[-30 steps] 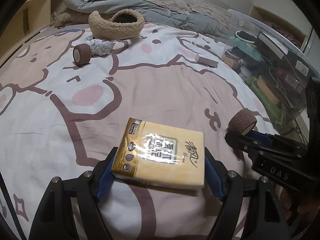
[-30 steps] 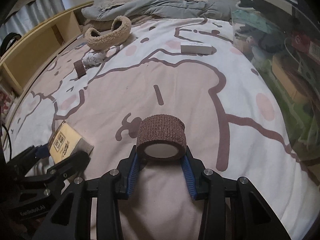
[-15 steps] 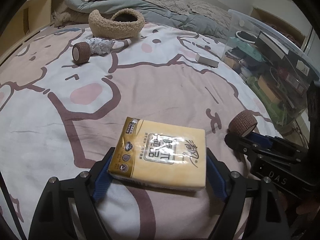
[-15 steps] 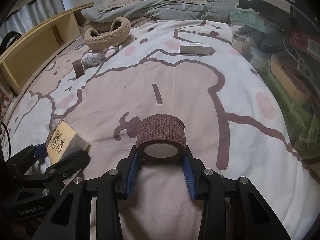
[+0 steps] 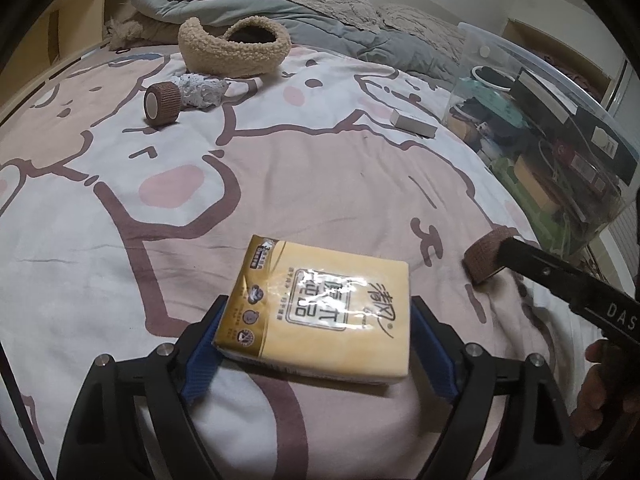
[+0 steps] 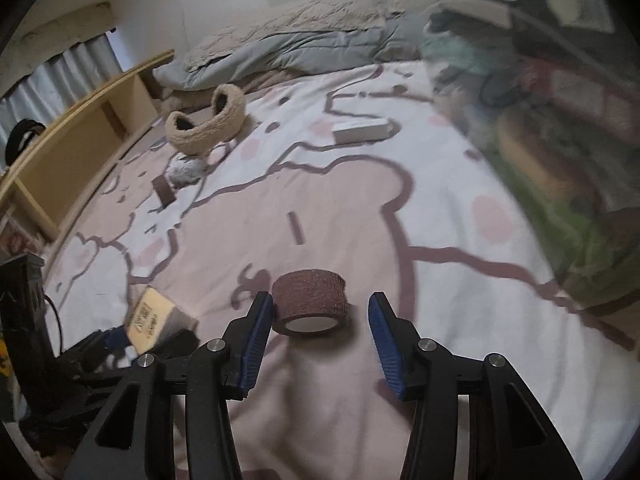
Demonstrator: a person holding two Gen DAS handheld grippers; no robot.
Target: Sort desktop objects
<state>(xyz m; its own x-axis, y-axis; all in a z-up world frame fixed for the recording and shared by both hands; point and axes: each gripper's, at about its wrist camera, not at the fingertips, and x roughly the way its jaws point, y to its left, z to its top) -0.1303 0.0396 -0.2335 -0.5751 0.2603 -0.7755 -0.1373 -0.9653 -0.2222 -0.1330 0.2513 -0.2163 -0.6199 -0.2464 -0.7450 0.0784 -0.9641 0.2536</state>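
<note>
A yellow tissue pack [image 5: 316,312] lies flat on the cartoon-print bedsheet between the blue pads of my left gripper [image 5: 316,320]. Its jaws are opening, and a thin gap shows at the right pad. A brown bandage roll [image 6: 310,304] rests on the sheet between the pads of my right gripper [image 6: 320,300]. Those jaws are opening too; the roll sits near the left pad, with a wide gap to the right one. In the left wrist view the same roll [image 5: 486,258] lies at the tip of the right gripper's fingers [image 5: 560,276]. A second brown roll [image 5: 162,102] lies far back left.
A clear plastic bin [image 5: 560,140] holding several items stands along the right. A small white box [image 5: 414,122] lies near it. At the back sit a fuzzy beige bag [image 5: 236,50], a crumpled white cloth [image 5: 202,90] and grey bedding. A wooden shelf [image 6: 80,140] runs along the left.
Both grippers have spread their jaws. The right one let go of the brown roll, which now lies on the sheet, and it lifted and rolled a little. The tissue pack stayed put.
</note>
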